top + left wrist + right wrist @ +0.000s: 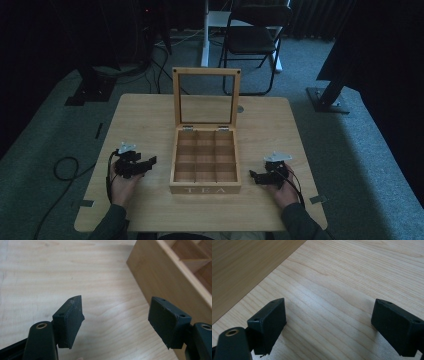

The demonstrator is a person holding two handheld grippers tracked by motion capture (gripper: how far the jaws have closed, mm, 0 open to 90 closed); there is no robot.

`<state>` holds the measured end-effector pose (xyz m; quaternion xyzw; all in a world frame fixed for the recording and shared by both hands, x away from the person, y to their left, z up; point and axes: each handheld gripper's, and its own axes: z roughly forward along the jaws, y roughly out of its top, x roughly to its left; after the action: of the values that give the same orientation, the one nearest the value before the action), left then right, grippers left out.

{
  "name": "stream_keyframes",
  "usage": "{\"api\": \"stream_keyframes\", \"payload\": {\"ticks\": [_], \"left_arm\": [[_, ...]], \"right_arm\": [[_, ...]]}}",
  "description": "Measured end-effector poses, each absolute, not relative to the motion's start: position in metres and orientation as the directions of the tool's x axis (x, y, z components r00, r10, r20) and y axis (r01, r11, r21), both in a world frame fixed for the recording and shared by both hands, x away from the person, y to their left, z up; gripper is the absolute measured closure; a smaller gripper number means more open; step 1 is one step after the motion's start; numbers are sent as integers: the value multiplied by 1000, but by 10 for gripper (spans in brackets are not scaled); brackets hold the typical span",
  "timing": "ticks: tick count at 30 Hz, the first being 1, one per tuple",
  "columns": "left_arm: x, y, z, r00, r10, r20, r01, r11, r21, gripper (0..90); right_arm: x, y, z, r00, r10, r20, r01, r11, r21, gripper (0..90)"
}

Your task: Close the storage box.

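Tea box (205,162), lid up, counter (270,125) centre. Left gripper (142,165) at 9, right gripper (260,177) at 3: both wide, empty, seemingly poised.

High view: you look forward and down over the table (150,107). Gripper views: you look close along the tabletop, both sharing the box (205,161).

Lettering: "TEA" — pale capital letters, the one word that can be read.
Bearer: the front wall of the wooden tea box (205,190), on the side facing the person.
Placement: centred on that wall, below the open compartments — seen in the high view.
Other markings: none legible on the table (270,125).
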<state>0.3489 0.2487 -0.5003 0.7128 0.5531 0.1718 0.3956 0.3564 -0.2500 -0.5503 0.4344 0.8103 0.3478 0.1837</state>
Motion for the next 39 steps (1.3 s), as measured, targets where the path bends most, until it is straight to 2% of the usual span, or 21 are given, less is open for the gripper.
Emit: {"api": "stream_keyframes", "payload": {"ticks": [19,29,39], "left_arm": [[373,236,-457,384,912,-143,573,-114,812,282],[386,229,-431,404,902,-151,538,-101,837,282],[398,219,-420,420,898,-130,527,-125,841,289]], "right_arm": [[356,-250,-550,-554,832,6,578,380,722,121],[356,-250,-550,-553,833,7,579,378,722,121],[355,-250,-550,-567,823,4,572,390,722,121]]}}
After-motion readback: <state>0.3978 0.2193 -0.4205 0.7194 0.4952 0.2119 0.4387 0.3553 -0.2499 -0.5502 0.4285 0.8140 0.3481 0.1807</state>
